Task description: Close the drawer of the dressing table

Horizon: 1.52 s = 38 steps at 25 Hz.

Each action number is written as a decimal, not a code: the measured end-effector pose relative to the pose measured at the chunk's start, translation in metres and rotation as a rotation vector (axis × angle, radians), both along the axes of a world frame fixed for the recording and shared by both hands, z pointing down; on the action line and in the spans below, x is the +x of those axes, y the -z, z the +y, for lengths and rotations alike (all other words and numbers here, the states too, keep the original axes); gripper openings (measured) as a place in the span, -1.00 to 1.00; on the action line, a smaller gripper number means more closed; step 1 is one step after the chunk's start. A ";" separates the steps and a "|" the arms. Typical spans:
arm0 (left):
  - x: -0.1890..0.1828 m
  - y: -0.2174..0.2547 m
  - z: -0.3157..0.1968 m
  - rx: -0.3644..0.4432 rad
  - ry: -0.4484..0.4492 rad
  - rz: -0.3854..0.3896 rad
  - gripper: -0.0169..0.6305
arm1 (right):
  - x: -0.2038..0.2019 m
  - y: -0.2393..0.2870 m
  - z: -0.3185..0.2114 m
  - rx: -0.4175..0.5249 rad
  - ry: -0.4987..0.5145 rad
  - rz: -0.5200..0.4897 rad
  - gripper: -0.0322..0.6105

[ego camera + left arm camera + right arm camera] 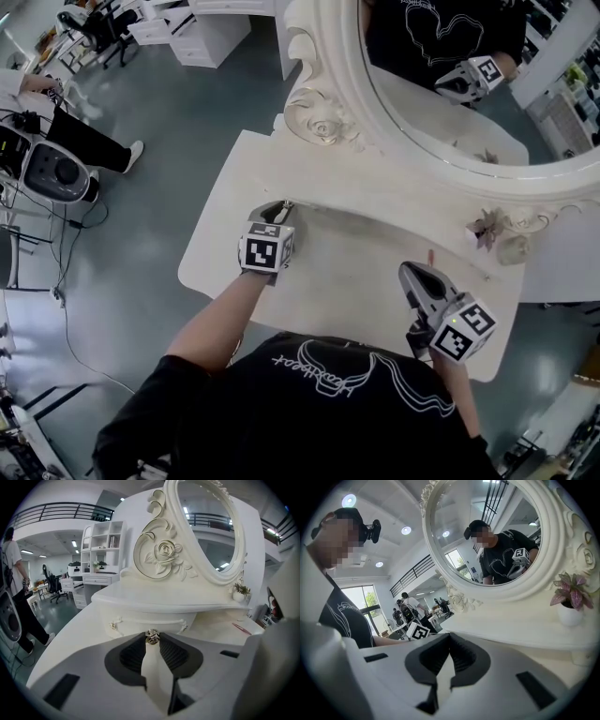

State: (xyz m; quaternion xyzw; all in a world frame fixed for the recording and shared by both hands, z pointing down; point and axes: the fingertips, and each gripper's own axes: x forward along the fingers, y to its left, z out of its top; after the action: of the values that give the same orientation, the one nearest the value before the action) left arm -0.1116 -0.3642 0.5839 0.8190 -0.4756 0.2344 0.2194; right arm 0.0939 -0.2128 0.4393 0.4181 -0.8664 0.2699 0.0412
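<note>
Left gripper: jaws pressed together, pinching the small metal knob on the drawer. The drawer front sits under the raised shelf of the dressing table; how far out it stands cannot be told.

Right gripper: jaws together, holding nothing, clear of the drawer.

Risk: the knob is small and the grip could slip. A skewed push could bind the drawer.

Writing: cursive print on the black shirt, not legible.
</note>
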 end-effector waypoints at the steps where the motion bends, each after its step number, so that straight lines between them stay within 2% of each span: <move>1: 0.001 0.000 -0.001 0.002 0.000 0.002 -0.66 | 0.001 0.000 0.000 0.000 -0.002 0.001 -0.89; 18: 0.006 -0.001 -0.011 0.017 0.003 0.005 -0.65 | 0.001 -0.002 -0.002 -0.005 -0.003 0.007 -0.89; 22: 0.006 0.001 -0.008 -0.003 0.000 0.021 -0.65 | 0.000 -0.002 0.001 -0.005 0.008 0.008 -0.89; 24: 0.005 0.005 -0.006 -0.008 -0.006 0.037 -0.62 | 0.000 -0.003 0.002 -0.006 0.012 0.007 -0.89; 28: 0.000 0.016 0.000 0.014 -0.024 0.045 -0.41 | -0.005 0.000 0.000 0.006 0.024 0.001 -0.89; 34: -0.003 0.054 0.021 0.062 -0.073 0.111 -0.30 | -0.016 0.006 0.003 0.020 0.060 0.002 -0.89; 38: -0.001 0.094 0.040 0.086 -0.120 0.195 -0.31 | -0.023 0.004 0.002 0.021 0.094 0.001 -0.89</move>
State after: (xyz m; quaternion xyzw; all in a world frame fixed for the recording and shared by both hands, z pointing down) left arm -0.1122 -0.3245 0.4901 0.8737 -0.4116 0.1456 0.2146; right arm 0.0706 -0.2109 0.4358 0.3775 -0.8878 0.2585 0.0497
